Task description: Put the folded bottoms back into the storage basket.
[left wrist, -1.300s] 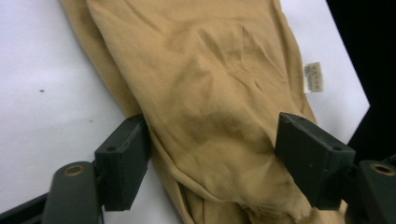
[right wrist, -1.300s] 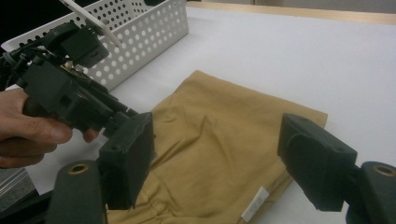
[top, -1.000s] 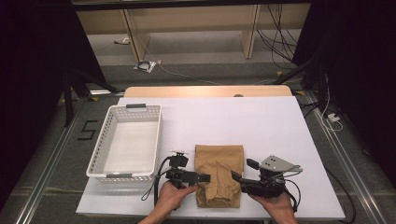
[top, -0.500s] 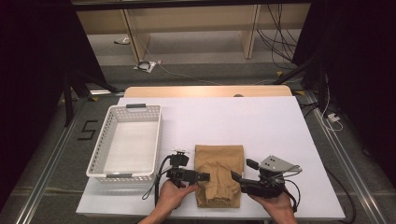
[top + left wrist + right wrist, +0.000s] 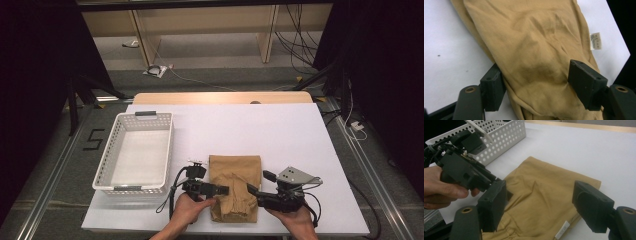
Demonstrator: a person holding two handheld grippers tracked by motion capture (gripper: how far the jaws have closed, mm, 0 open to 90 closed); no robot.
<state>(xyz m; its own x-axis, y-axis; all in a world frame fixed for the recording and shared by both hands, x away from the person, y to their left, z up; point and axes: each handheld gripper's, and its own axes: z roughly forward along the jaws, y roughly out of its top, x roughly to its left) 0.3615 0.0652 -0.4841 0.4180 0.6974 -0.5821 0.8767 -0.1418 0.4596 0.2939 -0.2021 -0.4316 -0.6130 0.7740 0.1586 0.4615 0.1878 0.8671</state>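
The folded cloth lies at the near edge of the table, at 6 o'clock, with the white basket beside it at 9 o'clock. I think it is folded small so that it can go into that basket.

The left gripper comes from the cloth's 9 o'clock side and points to 3 o'clock. Its jaws have just been closing a little, but they stand wide around a bunch of cloth and do not pinch it yet. The left hand holds it level and low.

The right gripper comes from 3 o'clock, also low, pointing to the cloth. Its jaws are wide apart above the fabric, with nothing gripped. A small label shows at the near edge.
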